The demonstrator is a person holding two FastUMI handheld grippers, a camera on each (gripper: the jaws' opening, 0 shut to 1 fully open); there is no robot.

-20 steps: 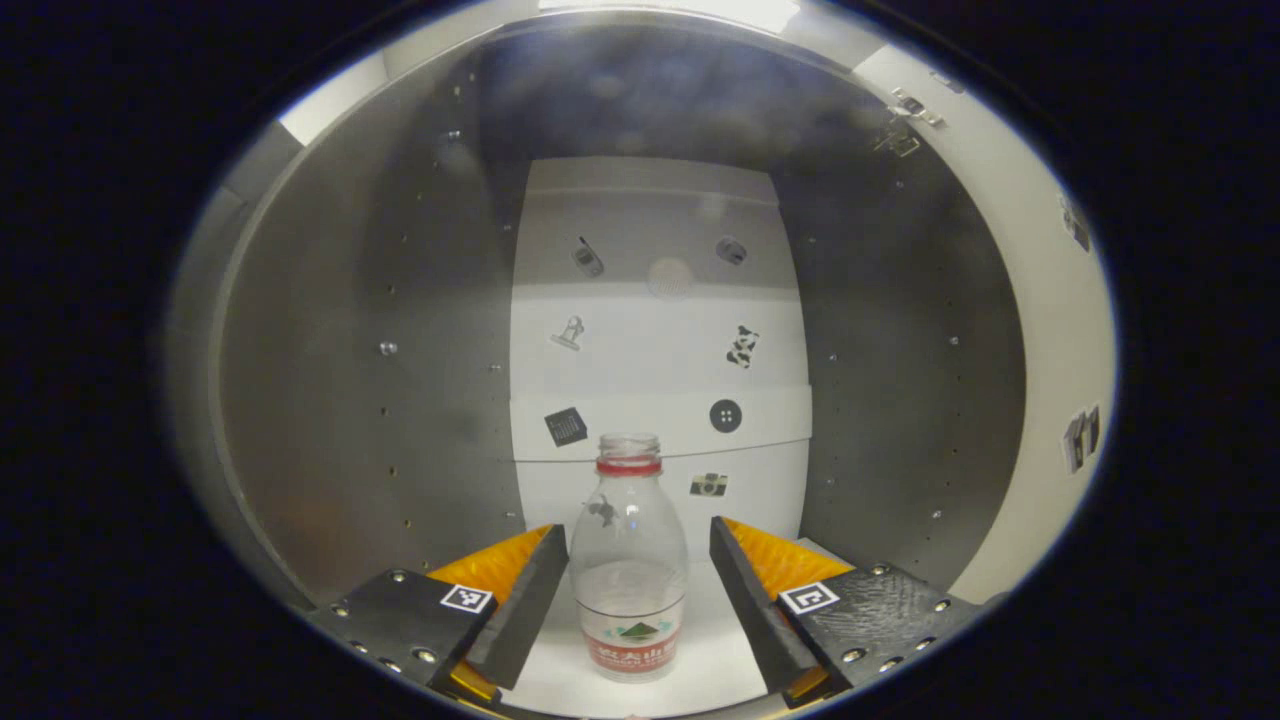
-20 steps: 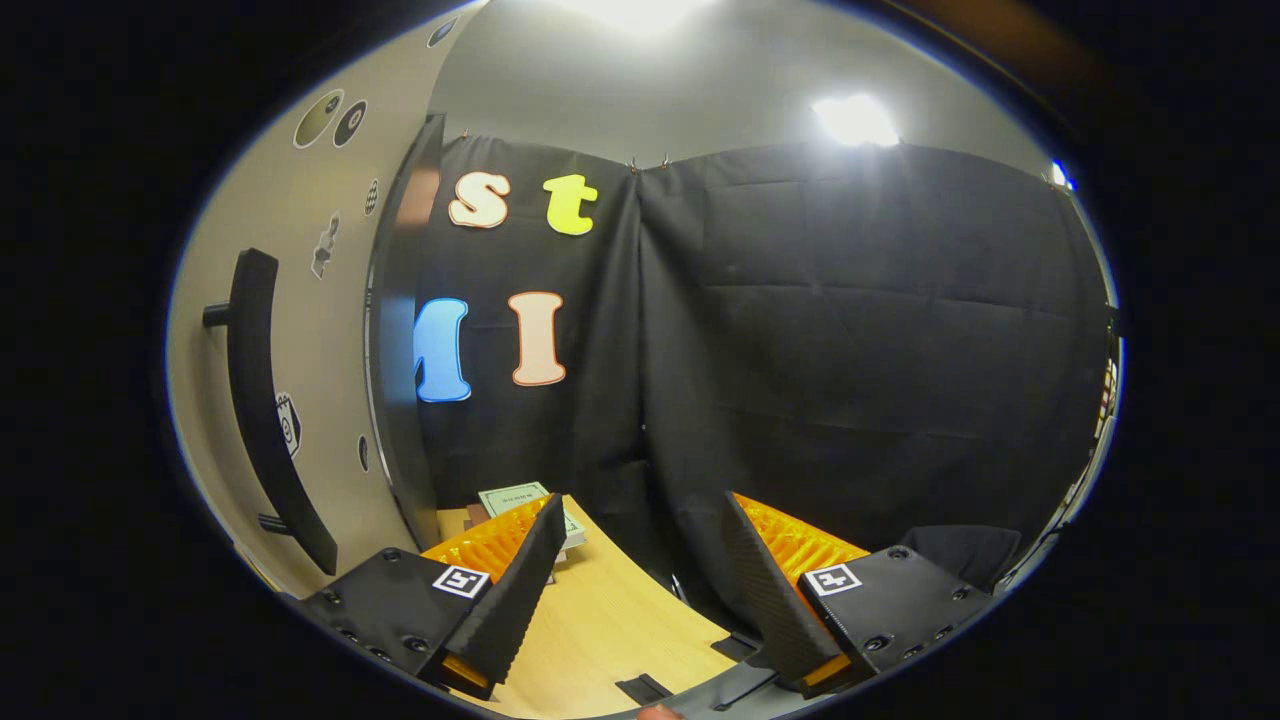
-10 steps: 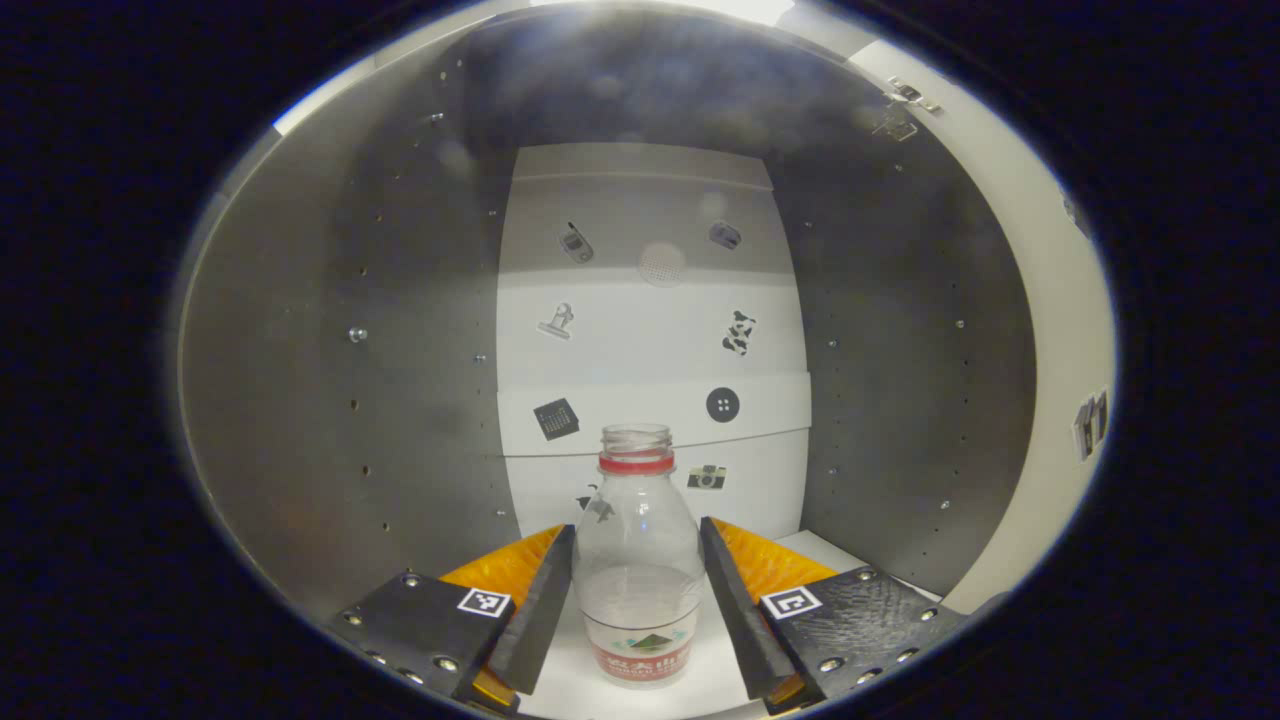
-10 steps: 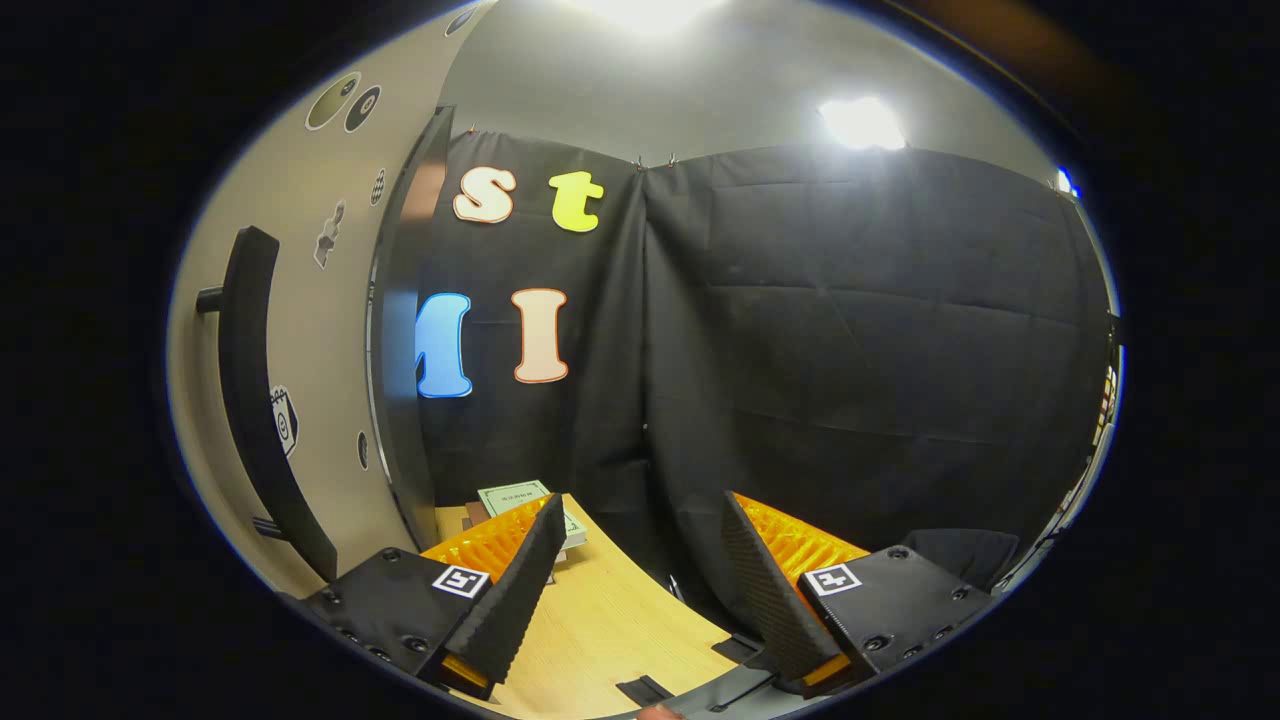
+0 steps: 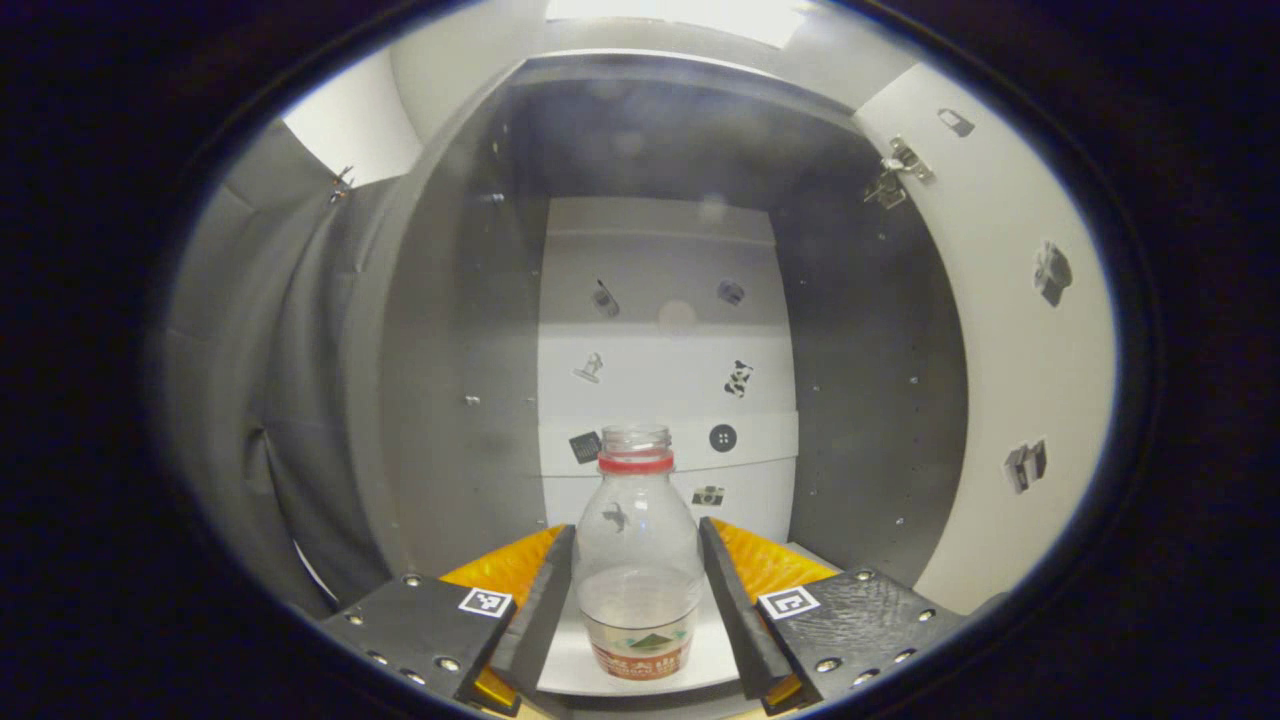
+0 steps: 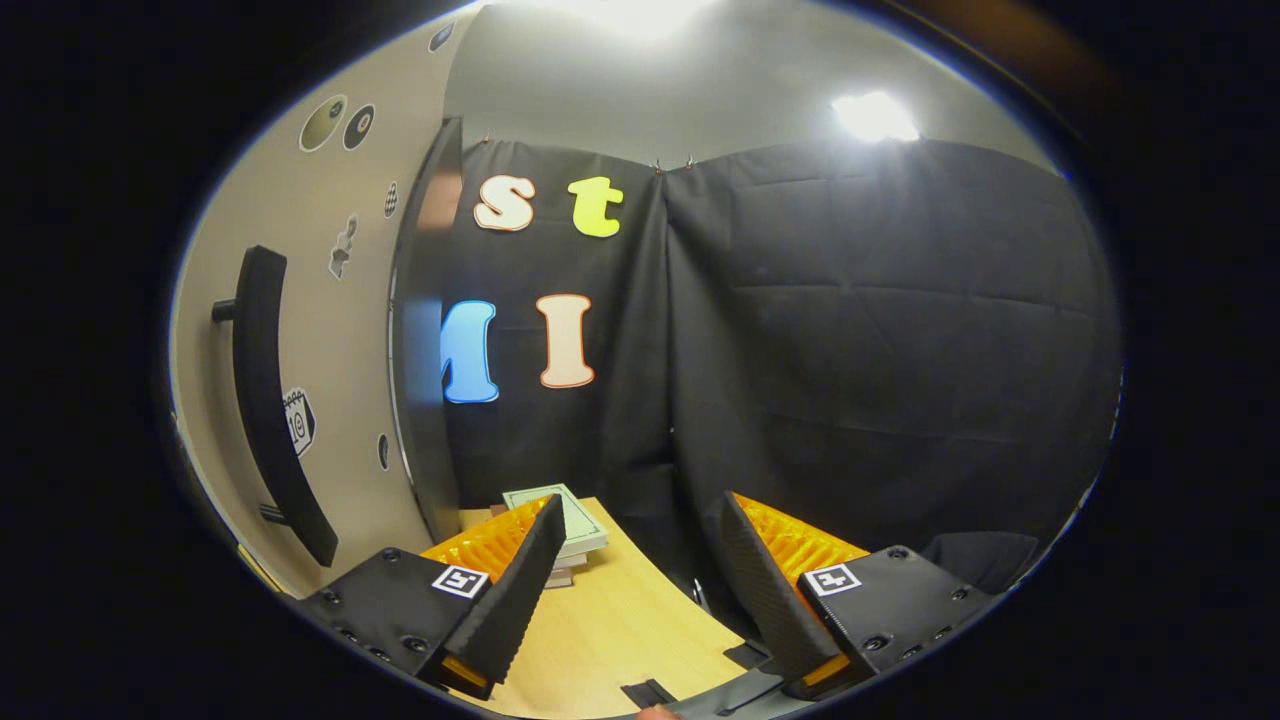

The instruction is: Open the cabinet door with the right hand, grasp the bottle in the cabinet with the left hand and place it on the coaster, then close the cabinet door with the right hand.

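Two dark fingers of the left claw (image 5: 637,610) press against either side of the bottle (image 5: 637,570), so it is gripped low on its clear body, just above the red-and-white label. The bottle stands upright, uncapped, with a red ring under its mouth and a little liquid in the bottom. It sits near the front lip of the white cabinet shelf (image 5: 690,655), whose edge runs just under the claw's fingers. Grey side walls of the cabinet (image 5: 450,380) rise close on both sides, leaving a narrow upright bay with free room above the bottle's mouth and behind it, back to the white rear panel (image 5: 665,370) dotted with small stickers. To the right the cabinet door (image 5: 1020,330) is swung wide open, its hinge (image 5: 893,170) showing near the top. Over on the other side, the right claw (image 6: 635,575) holds nothing, its fingers spread wide apart above the pale wooden table (image 6: 610,630). Between them the table's far edge curves away toward the black cloth wall. A small stack of books (image 6: 560,520) lies at the far end of the table, just behind the claw's left finger. On the left stands the door's outer face with its long black handle (image 6: 270,400), well apart from the claw.
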